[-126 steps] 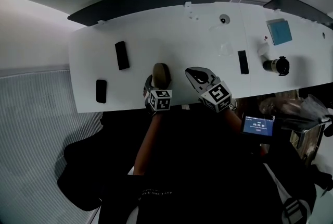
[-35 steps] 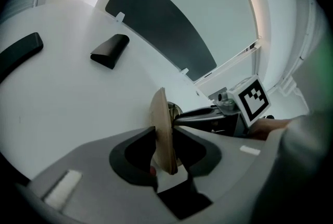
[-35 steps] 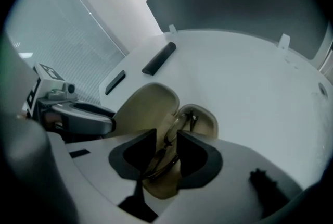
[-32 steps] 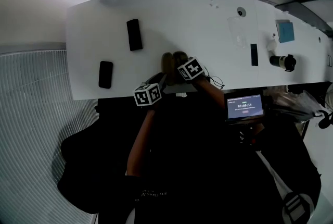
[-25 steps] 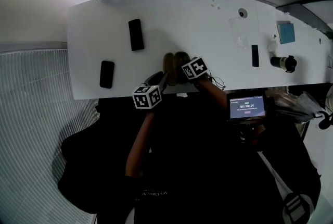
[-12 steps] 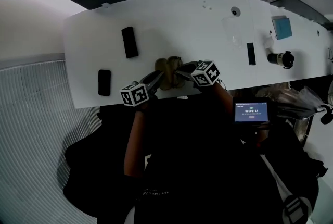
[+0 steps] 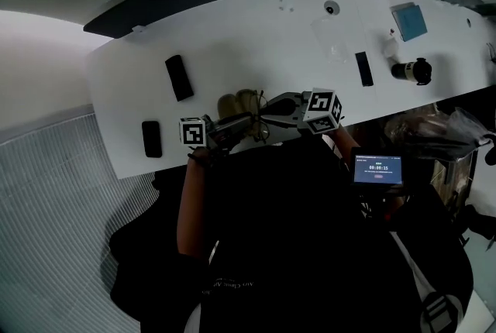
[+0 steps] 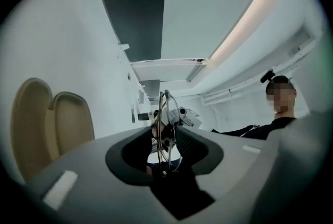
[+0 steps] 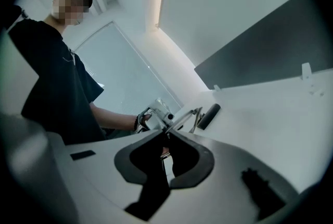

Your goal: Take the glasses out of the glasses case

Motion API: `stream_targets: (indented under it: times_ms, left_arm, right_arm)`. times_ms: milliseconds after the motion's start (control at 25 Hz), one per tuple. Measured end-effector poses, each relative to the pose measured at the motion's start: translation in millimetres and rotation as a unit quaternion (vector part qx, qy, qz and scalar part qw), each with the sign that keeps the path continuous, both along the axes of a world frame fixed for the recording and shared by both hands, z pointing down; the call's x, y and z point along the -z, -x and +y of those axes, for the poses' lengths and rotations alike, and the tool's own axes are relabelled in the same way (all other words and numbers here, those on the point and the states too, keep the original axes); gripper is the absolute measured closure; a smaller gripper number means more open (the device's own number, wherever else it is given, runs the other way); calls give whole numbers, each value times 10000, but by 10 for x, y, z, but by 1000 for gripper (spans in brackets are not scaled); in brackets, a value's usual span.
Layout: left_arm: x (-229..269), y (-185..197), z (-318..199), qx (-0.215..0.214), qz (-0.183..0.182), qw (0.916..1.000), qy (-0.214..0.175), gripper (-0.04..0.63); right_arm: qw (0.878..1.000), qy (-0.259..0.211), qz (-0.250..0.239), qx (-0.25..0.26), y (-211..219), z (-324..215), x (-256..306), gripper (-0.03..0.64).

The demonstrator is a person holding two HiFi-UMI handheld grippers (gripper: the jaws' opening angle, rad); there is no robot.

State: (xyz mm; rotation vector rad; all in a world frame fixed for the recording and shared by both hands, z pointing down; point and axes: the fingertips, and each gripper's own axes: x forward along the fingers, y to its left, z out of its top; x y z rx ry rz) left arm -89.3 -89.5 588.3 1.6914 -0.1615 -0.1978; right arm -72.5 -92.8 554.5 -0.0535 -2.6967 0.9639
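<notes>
The tan glasses case (image 7: 237, 102) lies open on the white table (image 7: 232, 45), near its front edge. The thin wire-framed glasses (image 7: 260, 119) hang in the air just in front of it, between my two grippers. My left gripper (image 7: 246, 121) reaches in from the left. Its jaws have just been opening a little, and in the left gripper view the rims (image 8: 165, 125) still stand between its pads, touching both. My right gripper (image 7: 271, 108) comes from the right. Its jaws have just been closing and are now shut on a thin part of the frame (image 9: 183, 117).
Two black oblong objects (image 7: 178, 77) (image 7: 150, 139) lie on the table's left part. Toward the right are a slim black bar (image 7: 362, 69), a black cylinder (image 7: 411, 71) and a blue pad (image 7: 408, 22). A small lit screen (image 7: 377, 168) sits off the table by the person.
Both grippers have lifted off the case and swung level to face each other, with the glasses raised between them. The case stays open on the table.
</notes>
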Motion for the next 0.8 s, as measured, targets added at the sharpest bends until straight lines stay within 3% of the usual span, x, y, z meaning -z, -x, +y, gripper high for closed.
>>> stream_targets:
  times_ms: [200, 360, 440, 680, 800]
  left_arm:
    - [34, -370, 6, -469, 20, 9989, 8, 456]
    - [41, -579, -22, -560, -20, 9984, 34, 479]
    - [68, -652, -40, -533, -116, 9985, -68, 538]
    - [138, -716, -49, -228, -277, 9992, -187, 566]
    - [176, -632, -20, -21, -530, 9983, -260, 571]
  right_arm:
    - [9999, -119, 80, -79, -190, -20, -15, 574]
    - [9997, -110, 133, -164, -390, -32, -53, 575]
    - [9997, -68, 105, -187, -468, -47, -70, 575]
    - [9983, 194, -311, -461, -575, -83, -13, 569]
    - [9965, 343, -457, -613, -596, -63, -37, 560]
